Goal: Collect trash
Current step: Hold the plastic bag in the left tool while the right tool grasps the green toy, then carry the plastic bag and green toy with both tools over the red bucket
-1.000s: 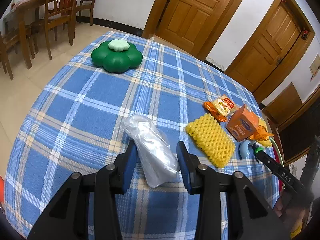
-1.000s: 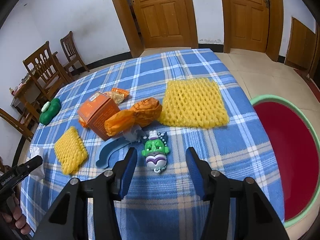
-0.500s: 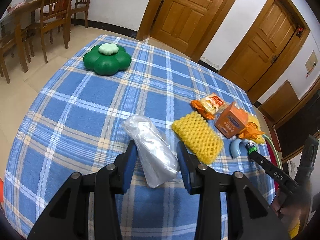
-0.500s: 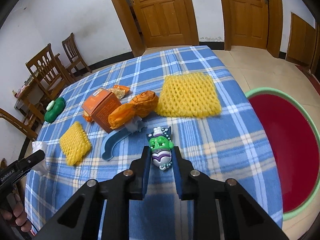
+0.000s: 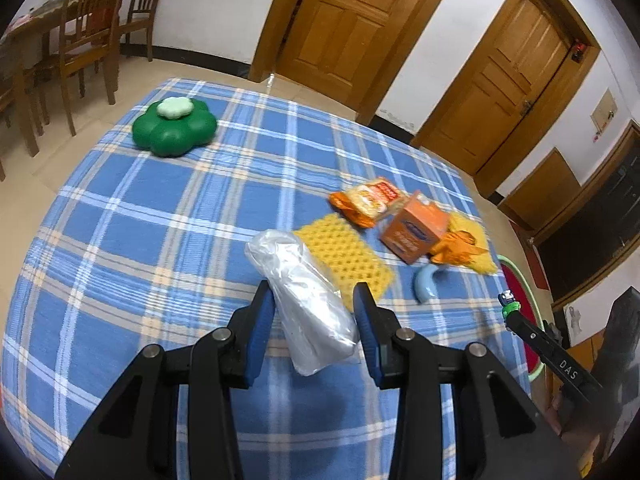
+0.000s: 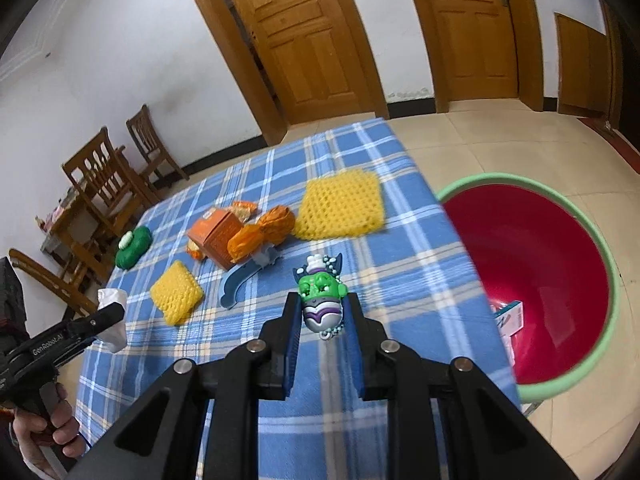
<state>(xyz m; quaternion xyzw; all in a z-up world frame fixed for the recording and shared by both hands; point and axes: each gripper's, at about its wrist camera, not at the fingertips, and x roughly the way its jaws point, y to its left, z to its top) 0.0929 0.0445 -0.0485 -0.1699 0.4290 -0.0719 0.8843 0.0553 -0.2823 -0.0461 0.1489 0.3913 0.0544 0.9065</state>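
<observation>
A second ago the right gripper stood wide around the green toy figure on the table; now its jaws pinch the toy, lifted clear of the cloth, near the red basin. The left gripper grips the clear plastic bag as before, raised slightly. The box in the basin is cut off by the table edge; package print is too blurred to read.
</observation>
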